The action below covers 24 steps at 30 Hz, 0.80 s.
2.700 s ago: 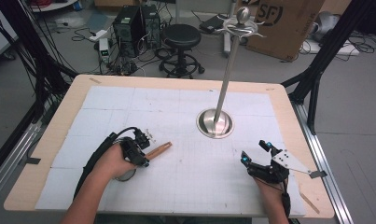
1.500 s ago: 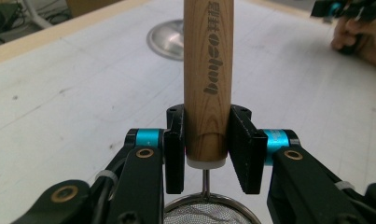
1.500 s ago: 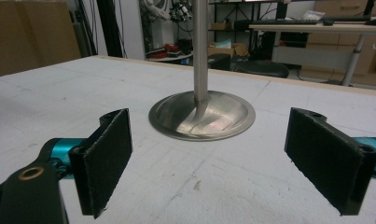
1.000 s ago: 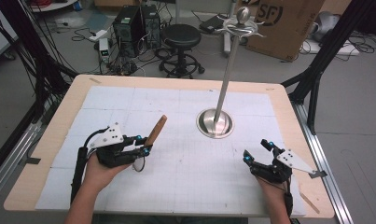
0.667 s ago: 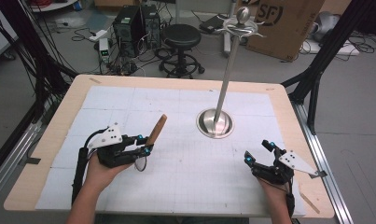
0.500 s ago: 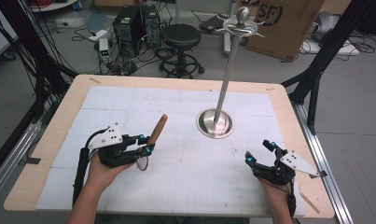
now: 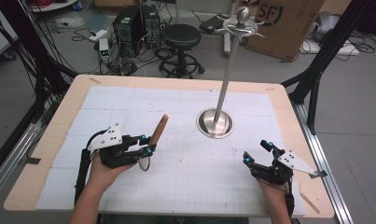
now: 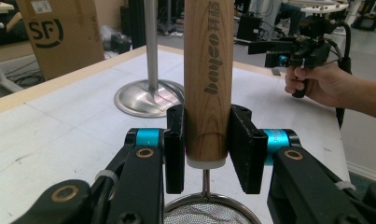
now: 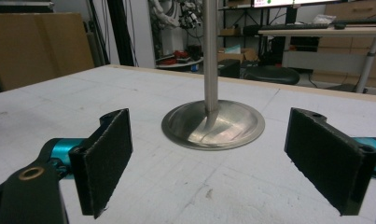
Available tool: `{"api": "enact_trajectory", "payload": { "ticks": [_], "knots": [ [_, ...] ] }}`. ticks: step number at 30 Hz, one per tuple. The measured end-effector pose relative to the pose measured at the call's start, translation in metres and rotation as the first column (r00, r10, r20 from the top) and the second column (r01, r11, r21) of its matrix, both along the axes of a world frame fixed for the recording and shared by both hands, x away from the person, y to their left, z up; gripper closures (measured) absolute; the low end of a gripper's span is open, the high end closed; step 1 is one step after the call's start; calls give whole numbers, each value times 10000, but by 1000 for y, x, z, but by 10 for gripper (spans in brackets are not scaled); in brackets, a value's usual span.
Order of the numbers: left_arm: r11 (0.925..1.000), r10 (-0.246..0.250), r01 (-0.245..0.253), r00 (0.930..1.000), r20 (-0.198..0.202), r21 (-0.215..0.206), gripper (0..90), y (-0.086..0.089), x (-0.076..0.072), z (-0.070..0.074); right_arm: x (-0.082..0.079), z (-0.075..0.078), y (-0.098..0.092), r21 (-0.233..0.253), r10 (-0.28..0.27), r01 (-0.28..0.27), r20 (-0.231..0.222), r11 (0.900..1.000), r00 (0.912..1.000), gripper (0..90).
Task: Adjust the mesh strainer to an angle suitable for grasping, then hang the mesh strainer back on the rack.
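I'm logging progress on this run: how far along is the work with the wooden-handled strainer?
Done: the strainer is picked up, the left claw clamped on its wooden handle, mesh end hanging below. In hand: it is held tilted above the table, left of the metal stand. Left: probably hanging it on the stand's top hooks. The right claw waits open, holding nothing.

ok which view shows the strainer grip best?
Left gripper view: the wooden handle stands upright, close up, clamped between the left gripper pads, with the mesh rim just below. The high view shows the handle small, slanting up from that gripper. The right gripper view looks at the stand.
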<state>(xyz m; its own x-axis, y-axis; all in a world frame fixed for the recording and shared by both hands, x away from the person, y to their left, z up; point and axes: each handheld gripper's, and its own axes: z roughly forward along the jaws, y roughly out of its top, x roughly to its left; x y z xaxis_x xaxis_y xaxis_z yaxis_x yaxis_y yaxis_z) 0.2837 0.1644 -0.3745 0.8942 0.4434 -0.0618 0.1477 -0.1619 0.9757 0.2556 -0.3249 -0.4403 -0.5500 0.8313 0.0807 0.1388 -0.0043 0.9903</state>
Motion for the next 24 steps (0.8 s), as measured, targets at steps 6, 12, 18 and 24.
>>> {"api": "enact_trajectory", "payload": {
  "ticks": [6, 12, 18, 24],
  "knots": [
    [9998, -152, 152, 9999, 66, -105, 688, -3, 0, 0, -3, 5, 5, 39, 249, -250, 167, 9997, 9996, 141],
    [9993, -340, 339, 9994, -16, -125, 688, -6, 2, -2, -3, 10, 7, 32, 461, -461, 253, 9989, 9986, 140],
    [9976, -605, 599, 9980, -170, -347, 688, -5, 5, -4, -1, 16, 11, 114, 1068, -1070, 145, 9942, 9942, 142],
    [9960, -629, 616, 9979, -179, -651, 688, -6, 6, -3, 8, 32, 19, 184, 1808, -1811, 157, 9833, 9834, 142]
  ]
}}
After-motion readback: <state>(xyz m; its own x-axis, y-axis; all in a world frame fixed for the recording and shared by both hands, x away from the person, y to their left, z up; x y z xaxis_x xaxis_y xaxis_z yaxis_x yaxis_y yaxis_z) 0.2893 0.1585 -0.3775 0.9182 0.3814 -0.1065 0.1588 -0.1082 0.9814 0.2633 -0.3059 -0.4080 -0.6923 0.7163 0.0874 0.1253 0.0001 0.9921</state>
